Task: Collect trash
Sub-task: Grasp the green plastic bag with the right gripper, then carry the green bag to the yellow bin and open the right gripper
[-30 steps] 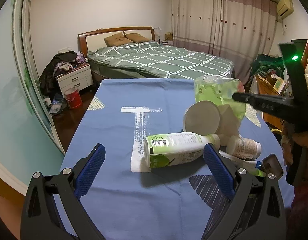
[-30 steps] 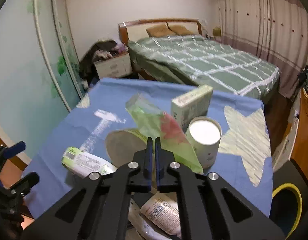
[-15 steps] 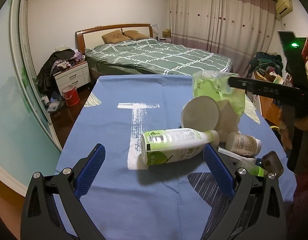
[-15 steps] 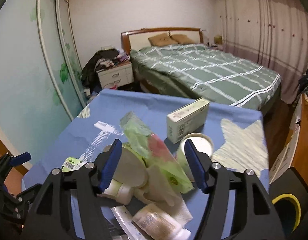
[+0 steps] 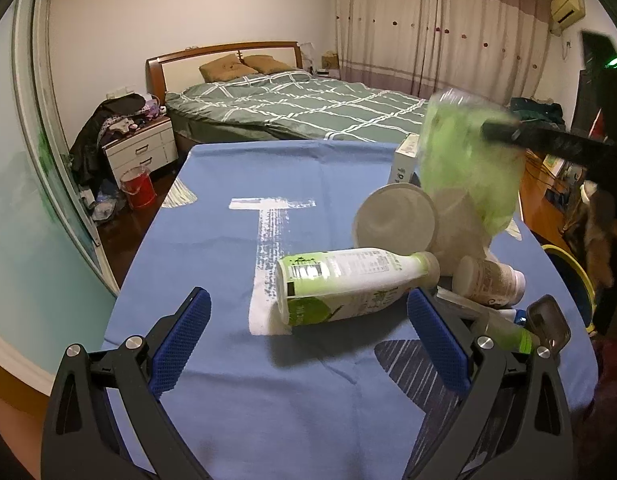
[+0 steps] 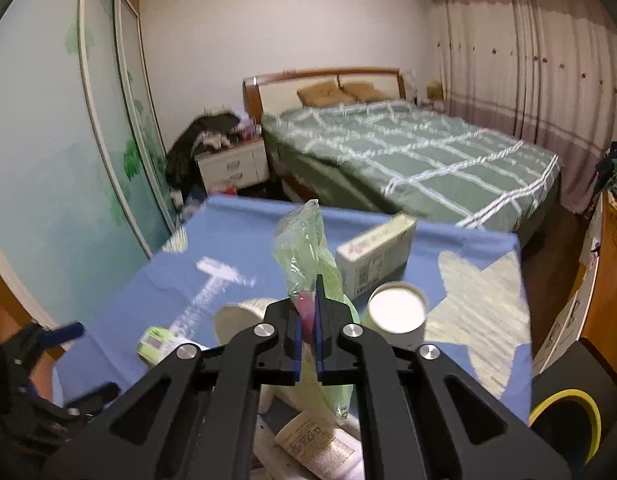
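Observation:
My right gripper (image 6: 307,322) is shut on a green plastic wrapper (image 6: 304,248) and holds it above the trash pile; the wrapper also shows in the left wrist view (image 5: 468,164). My left gripper (image 5: 308,338) is open and empty, low over the blue tablecloth (image 5: 228,248). A white and green bottle (image 5: 348,280) lies on its side between its fingers, slightly ahead. Behind it are a tipped paper cup (image 5: 394,220), a small white bottle (image 5: 488,280) and a carton box (image 6: 374,260). An upright white cup (image 6: 396,312) stands right of the wrapper.
A yellow-rimmed black bin (image 6: 568,420) stands on the floor at the table's right. A bed (image 5: 308,112) lies beyond the table's far edge. A nightstand (image 5: 140,152) and red bucket (image 5: 138,188) stand at the far left. A wooden cabinet (image 6: 604,280) is at right.
My right gripper opened, then shut on the green wrapper and raised it. My left gripper stayed open and barely moved.

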A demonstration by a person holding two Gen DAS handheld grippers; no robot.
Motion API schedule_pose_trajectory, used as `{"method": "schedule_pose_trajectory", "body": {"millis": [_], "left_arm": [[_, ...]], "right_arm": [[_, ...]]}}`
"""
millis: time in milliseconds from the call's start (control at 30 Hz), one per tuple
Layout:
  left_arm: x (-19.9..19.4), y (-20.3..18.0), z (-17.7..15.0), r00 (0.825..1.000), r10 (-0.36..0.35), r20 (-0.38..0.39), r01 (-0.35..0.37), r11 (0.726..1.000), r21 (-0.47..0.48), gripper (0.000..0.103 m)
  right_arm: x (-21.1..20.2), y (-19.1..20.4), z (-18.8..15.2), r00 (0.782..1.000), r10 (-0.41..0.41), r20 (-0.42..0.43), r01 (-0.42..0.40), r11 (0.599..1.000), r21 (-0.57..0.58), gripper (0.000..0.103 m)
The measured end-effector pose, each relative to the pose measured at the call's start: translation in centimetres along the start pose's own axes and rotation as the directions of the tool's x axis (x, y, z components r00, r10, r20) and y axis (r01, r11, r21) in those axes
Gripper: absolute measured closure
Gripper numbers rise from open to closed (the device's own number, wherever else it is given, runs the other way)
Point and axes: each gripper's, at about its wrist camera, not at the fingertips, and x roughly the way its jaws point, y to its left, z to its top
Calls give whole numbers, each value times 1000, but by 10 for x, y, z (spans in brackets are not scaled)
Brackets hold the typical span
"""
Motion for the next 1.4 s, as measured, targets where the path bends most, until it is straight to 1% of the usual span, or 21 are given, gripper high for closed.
{"method": "schedule_pose_trajectory", "body": {"millis": [100,267,333,367,400,433,467,533,567,633,667,733,767,867,900,933,967,1000,1033,1333,1400], "left_arm": [[-2,-4,0,1000,-4,5,4,1000,9,6],[-2,-6,-1,1000,-6,4,6,1000,17,6],[0,-7,-3,1000,-9,-2,9,1000,17,6],[0,-7,-3,1000,-9,-4,10,1000,18,6],[1,-8,-4,1000,-11,-5,11,1000,20,6],[1,-9,-4,1000,-12,-7,13,1000,22,6],[1,-10,-4,1000,-14,-8,14,1000,25,6],[3,-11,-4,1000,-17,-10,17,999,30,6],[4,-11,-4,1000,-18,-11,18,999,31,6],[8,-10,-3,1000,-22,-11,23,999,31,6],[10,-10,-3,1000,-24,-13,24,999,30,6],[16,-8,-4,999,-38,-24,39,999,27,6],[18,-8,-4,998,-48,-28,48,998,26,6],[25,-9,-5,997,-70,-42,71,997,35,6],[28,-10,-5,996,-73,-46,75,996,45,6],[31,-12,-5,996,-76,-51,78,995,55,6],[34,-13,-5,995,-77,-57,80,995,61,6],[37,-13,-5,995,-79,-61,83,994,66,6],[39,-14,-5,994,-83,-65,87,994,69,6],[57,-1,-3,993,-75,-91,85,991,105,6],[63,4,-2,990,-89,-106,100,989,107,6]], "right_arm": [[-25,-4,4,999,-1,54,0,1000,13,98],[-59,-24,1,994,-37,99,33,998,50,98],[-69,-38,-5,992,-71,103,64,995,77,98],[-77,-53,-13,988,-117,102,106,989,105,98],[-80,-59,-17,985,-140,99,128,985,118,98],[-86,-75,-26,977,-191,91,176,973,146,98],[-88,-82,-31,973,-215,86,199,967,160,98],[-96,-105,-45,955,-289,63,272,942,196,98],[-102,-124,-58,938,-344,39,327,917,228,98],[-105,-143,-72,922,-388,11,372,892,258,98],[-110,-159,-84,901,-434,-13,420,862,283,98],[-113,-173,-96,878,-476,-36,464,833,301,98],[-115,-185,-105,856,-514,-63,506,804,311,97],[-115,-203,-121,828,-551,-103,552,771,319,96],[-114,-211,-127,820,-561,-118,566,761,318,92],[-112,-214,-130,814,-566,-131,575,755,315,85],[-112,-218,-135,811,-567,-145,581,751,313,80],[-114,-225,-141,813,-562,-153,578,751,318,71],[-113,-227,-144,815,-558,-155,575,752,322,65],[-106,-223,-145,817,-552,-167,574,754,319,63],[-105,-220,-143,817,-552,-166,574,754,318,63]]}}
